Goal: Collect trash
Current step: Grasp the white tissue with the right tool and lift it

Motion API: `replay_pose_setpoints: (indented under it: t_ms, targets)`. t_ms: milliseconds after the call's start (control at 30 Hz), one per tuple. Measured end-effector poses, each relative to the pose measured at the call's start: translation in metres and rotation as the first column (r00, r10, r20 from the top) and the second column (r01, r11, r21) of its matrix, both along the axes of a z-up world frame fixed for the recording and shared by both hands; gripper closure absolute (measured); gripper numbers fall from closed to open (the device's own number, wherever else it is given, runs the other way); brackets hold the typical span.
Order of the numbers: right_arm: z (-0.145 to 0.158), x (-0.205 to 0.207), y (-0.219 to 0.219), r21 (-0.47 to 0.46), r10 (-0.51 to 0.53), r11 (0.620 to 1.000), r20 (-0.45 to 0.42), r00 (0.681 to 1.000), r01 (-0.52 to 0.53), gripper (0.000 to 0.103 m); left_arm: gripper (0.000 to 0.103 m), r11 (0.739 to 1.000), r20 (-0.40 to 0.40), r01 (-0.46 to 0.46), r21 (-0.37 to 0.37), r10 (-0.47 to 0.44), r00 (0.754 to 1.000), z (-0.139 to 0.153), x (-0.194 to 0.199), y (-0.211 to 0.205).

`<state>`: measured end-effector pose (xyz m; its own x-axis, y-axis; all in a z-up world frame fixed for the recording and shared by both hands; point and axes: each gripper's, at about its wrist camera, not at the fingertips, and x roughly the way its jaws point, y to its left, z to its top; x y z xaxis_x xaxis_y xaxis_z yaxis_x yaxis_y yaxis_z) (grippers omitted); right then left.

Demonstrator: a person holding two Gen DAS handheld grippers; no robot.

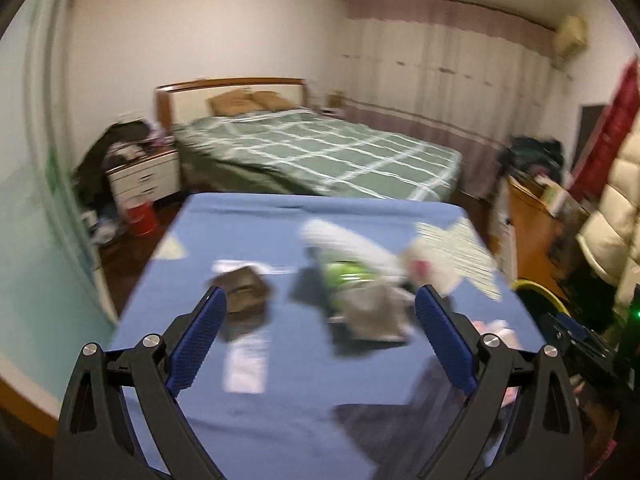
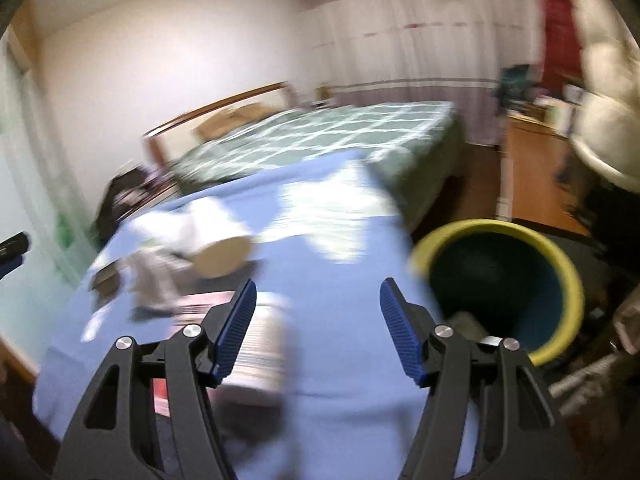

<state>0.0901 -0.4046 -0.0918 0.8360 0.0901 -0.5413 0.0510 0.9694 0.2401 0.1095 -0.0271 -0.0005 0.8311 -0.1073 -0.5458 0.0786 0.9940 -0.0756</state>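
**Both grippers empty over littered counter, bin waiting at its corner**

Seen over a blue-covered counter [image 1: 280,380] strewn with blurred litter, in a bedroom. Left hand-held gripper [image 1: 320,308] spread wide, nothing between its blue pads; right hand-held gripper [image 2: 318,300] parted about halfway, likewise gripping nothing.

Ahead of the left hand-held gripper, taking the counter's centre as the mark: a crumpled grey wrapper [image 1: 376,316] just right of centre, lying between the pads' line of reach but clear of both. Touching it on the far side, a green-and-white plastic package [image 1: 348,264], long axis running from near centre away toward the far left. Left of centre, a brown crushed wrapper [image 1: 244,284], close beside the left pad, apart from the grey piece. Beyond, toward the counter's far right corner, a white striped paper scrap [image 1: 460,252] and a pale rounded piece with a pink spot [image 1: 420,268], too smeared to name.

From the right wrist view: a yellow-rimmed bin [image 2: 568,280] with a dark inside, standing off the counter's right edge, to the right of the right pad. A round tan disc [image 2: 224,256] and the grey litter well left of centre.

Judged from this: left hand nearer the grey wrapper and package, right hand nearer the bin. Coming grasp likely to turn on closing across the package's short side. Light, crinkly stuff, apt to slip or drag its neighbour.
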Motion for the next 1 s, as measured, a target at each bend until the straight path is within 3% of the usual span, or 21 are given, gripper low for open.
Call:
replay_pose_setpoints:
  t_ms: [167, 300, 433, 567, 867, 967, 1000]
  targets:
    - [0.009, 0.037, 0.086, 0.042, 0.228, 0.973, -0.033, 0.973, -0.227, 0.042, 0.009, 0.999, -0.001, -0.046, -0.019, 0.046, 0.999, -0.009, -0.005, 0.033]
    - [0.006, 0.066, 0.132, 0.003, 0.267, 0.964, -0.078, 0.961, -0.267, 0.042, 0.009, 0.999, -0.015, -0.037, -0.038, 0.036, 0.999, -0.018, -0.006, 0.044]
    - [-0.014, 0.104, 0.163, -0.003, 0.268, 0.962, -0.195, 0.944, -0.273, 0.042, 0.009, 0.998, -0.036, -0.028, -0.056, 0.026, 0.999, -0.029, -0.003, 0.042]
    - [-0.029, 0.118, 0.170, 0.002, 0.249, 0.966, -0.259, 0.933, -0.258, 0.042, 0.009, 0.997, -0.048, -0.023, -0.071, 0.020, 0.999, -0.036, 0.001, 0.039]
    - [-0.039, 0.136, 0.187, -0.104, 0.176, 0.972, -0.281, 0.943, -0.212, 0.042, 0.009, 0.996, -0.081, -0.019, -0.092, 0.011, 0.997, -0.052, 0.007, 0.043]
    - [-0.041, 0.137, 0.191, -0.123, 0.181, 0.967, -0.277, 0.944, -0.221, 0.055, 0.009, 0.996, -0.090, -0.019, -0.091, 0.010, 0.996, -0.055, 0.009, 0.042]
    - [-0.042, 0.138, 0.192, -0.123, 0.189, 0.965, -0.283, 0.940, -0.231, 0.068, 0.009, 0.996, -0.092, -0.019, -0.091, 0.010, 0.996, -0.056, 0.010, 0.042]
